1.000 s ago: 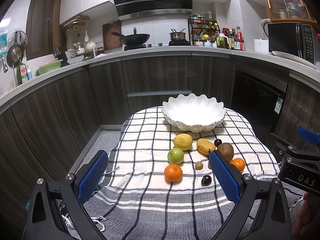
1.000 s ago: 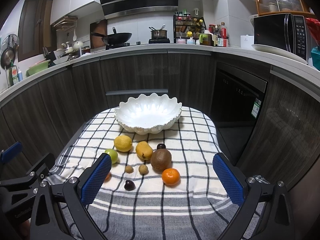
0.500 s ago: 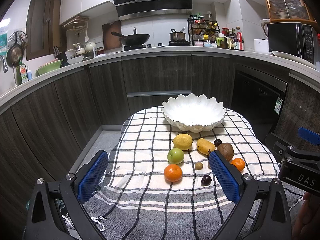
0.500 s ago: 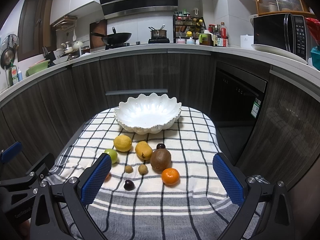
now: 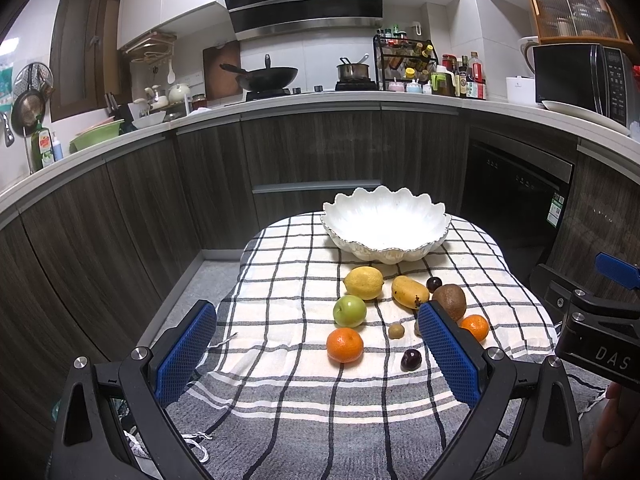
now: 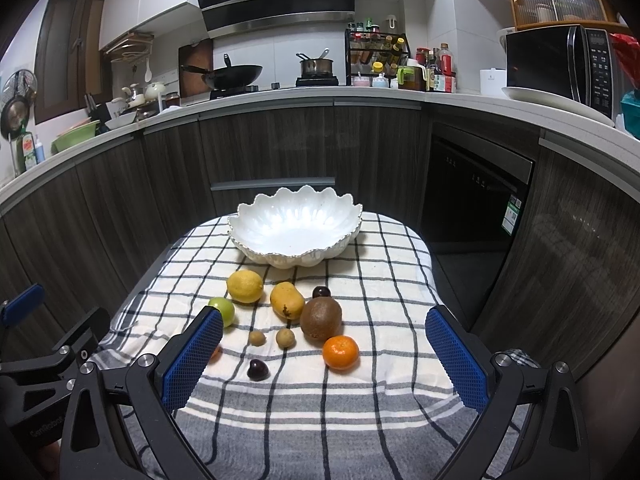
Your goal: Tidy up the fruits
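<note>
My left tongs (image 5: 316, 354) hang over the near edge of the table, their blue-padded fingers spread wide apart with nothing between them. Beneath them lies the black-and-white checked cloth (image 5: 280, 280) that covers the table.

Going left to right across the fruit from the right wrist view: a round green apple (image 6: 222, 310) sits partly behind my right tongs' left pad, with a yellow lemon (image 6: 245, 286) just behind it. Nearer me lie a small tan longan (image 6: 257, 337), a dark glossy cherry (image 6: 257, 369) and a second tan longan (image 6: 285, 337). A yellow-orange mango (image 6: 286, 299) lies beside the lemon, and a second dark cherry (image 6: 321, 292) sits behind the fuzzy brown kiwi (image 6: 321, 318). A bright orange mandarin (image 6: 340, 352) rests just in front of the kiwi. Another orange mandarin (image 5: 345, 345) shows clearly from the left wrist.

The white scalloped ceramic bowl (image 6: 256, 220) stands behind all the fruit, holding nothing.

My right tongs (image 6: 325, 364) hover low over the near cloth, fingers wide apart, gripping nothing.
</note>
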Motion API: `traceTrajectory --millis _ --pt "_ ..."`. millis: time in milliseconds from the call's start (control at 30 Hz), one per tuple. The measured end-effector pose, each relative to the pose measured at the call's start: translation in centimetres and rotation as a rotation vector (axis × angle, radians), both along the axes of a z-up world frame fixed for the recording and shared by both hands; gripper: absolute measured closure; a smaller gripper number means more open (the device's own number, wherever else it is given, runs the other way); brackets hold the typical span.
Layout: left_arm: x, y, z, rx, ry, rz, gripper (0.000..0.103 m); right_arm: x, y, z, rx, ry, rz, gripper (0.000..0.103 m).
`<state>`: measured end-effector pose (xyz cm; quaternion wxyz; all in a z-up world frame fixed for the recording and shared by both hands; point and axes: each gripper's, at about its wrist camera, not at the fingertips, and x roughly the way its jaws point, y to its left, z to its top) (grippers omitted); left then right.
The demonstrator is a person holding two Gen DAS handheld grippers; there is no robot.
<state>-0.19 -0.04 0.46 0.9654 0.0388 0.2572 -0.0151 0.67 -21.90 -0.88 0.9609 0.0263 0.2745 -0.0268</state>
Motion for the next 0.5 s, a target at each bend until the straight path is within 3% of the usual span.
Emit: traceTrajectory --millis 500 --pt "0.01 -0.03 -0.03 0.001 0.001 -0.001 0.000 0.08 0.05 0.07 -0.001 -0.001 0.000 0.001"
